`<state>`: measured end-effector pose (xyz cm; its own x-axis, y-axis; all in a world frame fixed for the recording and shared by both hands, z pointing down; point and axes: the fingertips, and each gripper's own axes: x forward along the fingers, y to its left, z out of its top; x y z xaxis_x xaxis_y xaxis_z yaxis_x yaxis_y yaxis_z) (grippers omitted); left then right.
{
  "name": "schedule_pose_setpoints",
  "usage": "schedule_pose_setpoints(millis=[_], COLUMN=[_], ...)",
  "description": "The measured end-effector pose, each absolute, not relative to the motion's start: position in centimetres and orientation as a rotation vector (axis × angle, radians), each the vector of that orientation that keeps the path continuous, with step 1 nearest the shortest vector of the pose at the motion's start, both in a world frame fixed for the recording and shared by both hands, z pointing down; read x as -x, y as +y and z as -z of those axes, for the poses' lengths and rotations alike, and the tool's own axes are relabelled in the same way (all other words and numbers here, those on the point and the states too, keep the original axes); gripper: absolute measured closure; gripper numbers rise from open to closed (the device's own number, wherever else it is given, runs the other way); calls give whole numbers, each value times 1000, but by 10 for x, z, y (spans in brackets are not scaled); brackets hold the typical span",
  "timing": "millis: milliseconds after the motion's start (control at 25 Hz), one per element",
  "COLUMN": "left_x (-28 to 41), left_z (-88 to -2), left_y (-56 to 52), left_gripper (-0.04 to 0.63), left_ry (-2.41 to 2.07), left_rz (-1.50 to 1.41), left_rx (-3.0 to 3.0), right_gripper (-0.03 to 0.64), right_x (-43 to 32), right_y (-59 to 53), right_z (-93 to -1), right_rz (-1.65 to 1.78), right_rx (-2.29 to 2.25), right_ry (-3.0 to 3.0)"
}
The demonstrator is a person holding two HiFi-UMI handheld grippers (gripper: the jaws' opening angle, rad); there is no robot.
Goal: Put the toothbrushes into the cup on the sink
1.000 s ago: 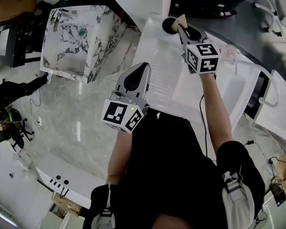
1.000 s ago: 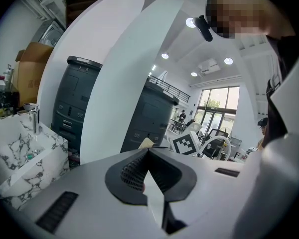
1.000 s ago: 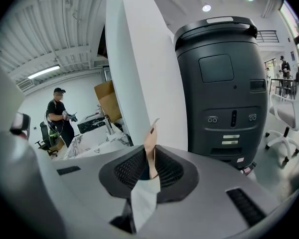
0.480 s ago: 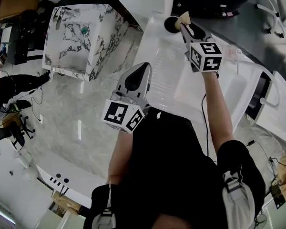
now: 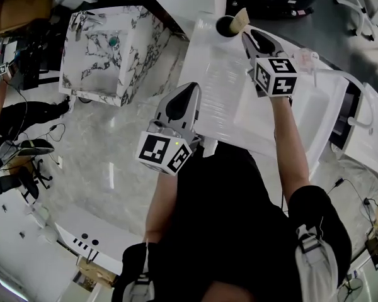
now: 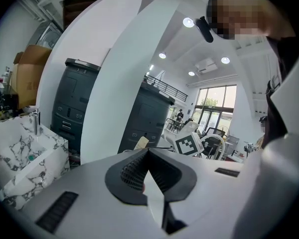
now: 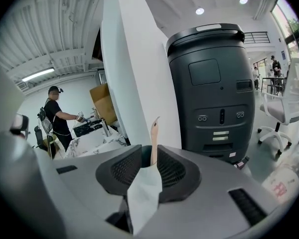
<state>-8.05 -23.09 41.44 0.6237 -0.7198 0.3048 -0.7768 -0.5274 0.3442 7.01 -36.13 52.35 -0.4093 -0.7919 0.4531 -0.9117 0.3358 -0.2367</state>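
Note:
A dark cup (image 5: 225, 24) stands at the far end of the white sink counter (image 5: 211, 68). A beige toothbrush (image 5: 240, 16) leans out of it to the right. My right gripper (image 5: 247, 36) hovers just short of the cup, apart from the brush. In the right gripper view its jaws (image 7: 149, 156) stand slightly open, and the toothbrush (image 7: 153, 141) rises upright beyond the gap. My left gripper (image 5: 190, 88) hangs lower, over the floor beside the counter, shut and empty. Its closed pads (image 6: 148, 153) frame the distant toothbrush (image 6: 141, 142).
The white basin (image 5: 283, 118) lies right of my right arm. A marble sink unit (image 5: 101, 55) with a faucet stands to the left across the floor. A dark machine (image 7: 214, 93) and a white pillar (image 7: 134, 68) rise behind the cup. A person (image 7: 55, 118) works far left.
My right gripper has drawn back from the cup; the toothbrush it held at the rim now stands in the cup by itself. The left gripper has not moved.

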Motion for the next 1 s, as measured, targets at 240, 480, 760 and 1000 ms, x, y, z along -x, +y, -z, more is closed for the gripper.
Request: schedule_pose_setpoints(millis=[240,480,760,1000], left_x=[86,115,156,188], left_z=[-410,-401,-383,-370], left_y=[-216,-196,-168,-144], left_gripper=[581,581,581,581], left_ry=[-1116,-1033,-937,-866], left_rz=[-168,-127,-48,31], left_rx=[-2445,-2486,-2537,-2565], right_gripper=[511,525,552,563], right_x=[-67,-48,-13,25], right_y=[-334,-293,-233,-182], right_z=[-517,-498,-460,-429], right_rz=[-671,-634,-554,-480], right_rx=[-1581,-1660,-1761,-1824], right_ry=[-2320,-2268,-2224,-2203])
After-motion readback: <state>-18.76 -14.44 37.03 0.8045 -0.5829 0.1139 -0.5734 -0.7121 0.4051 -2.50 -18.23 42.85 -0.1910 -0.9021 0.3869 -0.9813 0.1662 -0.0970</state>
